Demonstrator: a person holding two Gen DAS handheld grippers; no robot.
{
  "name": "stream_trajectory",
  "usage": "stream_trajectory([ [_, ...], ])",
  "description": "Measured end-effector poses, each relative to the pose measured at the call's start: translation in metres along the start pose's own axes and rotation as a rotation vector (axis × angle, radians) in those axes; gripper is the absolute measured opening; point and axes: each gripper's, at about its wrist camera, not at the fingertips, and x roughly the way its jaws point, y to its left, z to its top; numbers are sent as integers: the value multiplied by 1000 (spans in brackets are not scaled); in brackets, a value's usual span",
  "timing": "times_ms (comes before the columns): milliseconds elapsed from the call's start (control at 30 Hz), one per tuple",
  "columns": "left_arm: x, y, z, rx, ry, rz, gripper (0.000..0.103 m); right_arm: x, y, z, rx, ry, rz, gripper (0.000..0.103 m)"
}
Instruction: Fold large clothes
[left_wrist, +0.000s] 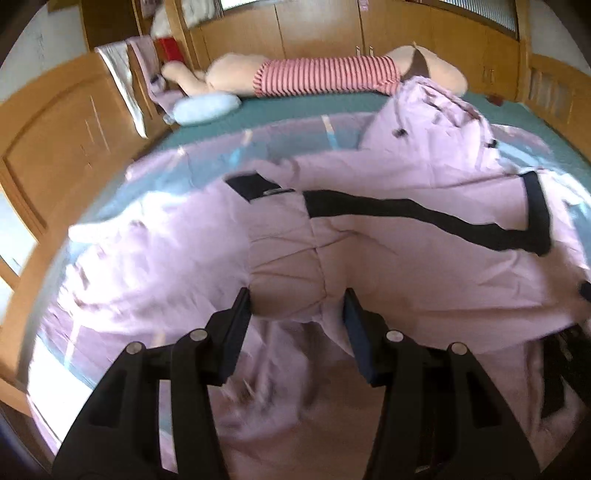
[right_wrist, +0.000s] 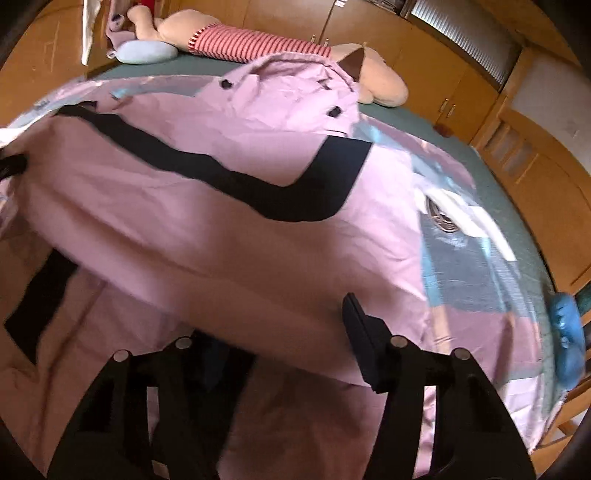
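A large pink garment (left_wrist: 406, 258) with a black stripe (left_wrist: 406, 210) lies spread over the bed, its near edge hanging off the front. My left gripper (left_wrist: 295, 306) is shut on a bunched fold of this garment, which fills the gap between its fingers. In the right wrist view the same pink garment (right_wrist: 184, 206) with its black stripe (right_wrist: 221, 177) covers most of the bed. My right gripper (right_wrist: 288, 325) is at the garment's near hem. Its jaws are wide apart, the right finger (right_wrist: 358, 325) against the cloth and the left one hidden under the fabric.
A patterned quilt (right_wrist: 472, 266) lies under the garment on a green sheet (left_wrist: 295, 107). At the far side rest a long plush toy in a striped shirt (left_wrist: 325, 75) and a pale blue cushion (left_wrist: 207, 105). A blue object (right_wrist: 569, 347) sits at the right edge. Wooden cabinets (left_wrist: 321, 29) surround the bed.
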Motion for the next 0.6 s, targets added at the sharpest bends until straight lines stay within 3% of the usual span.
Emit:
stream_trajectory([
  [167, 39, -12, -6, 56, 97, 41, 51, 10, 13, -5, -40, 35, -15, 59],
  [267, 41, -25, -12, 116, 88, 95, 51, 12, 9, -2, -9, 39, 9, 59],
  [333, 31, -21, -8, 89, 86, 83, 52, 6, 8, -4, 15, 30, 9, 59],
  [367, 26, -17, -7, 59, 89, 68, 55, 5, 4, -3, 31, 26, 8, 61],
  [433, 12, -7, -4, 3, 89, 66, 85, 4, 0, -4, 47, 29, -14, 73],
  [467, 6, -4, -2, -15, 79, 65, 90, 4, -1, -5, 53, 32, -27, 80],
  [600, -11, -9, 0, -15, 36, -18, 98, 4, -5, -5, 80, 41, -7, 80],
])
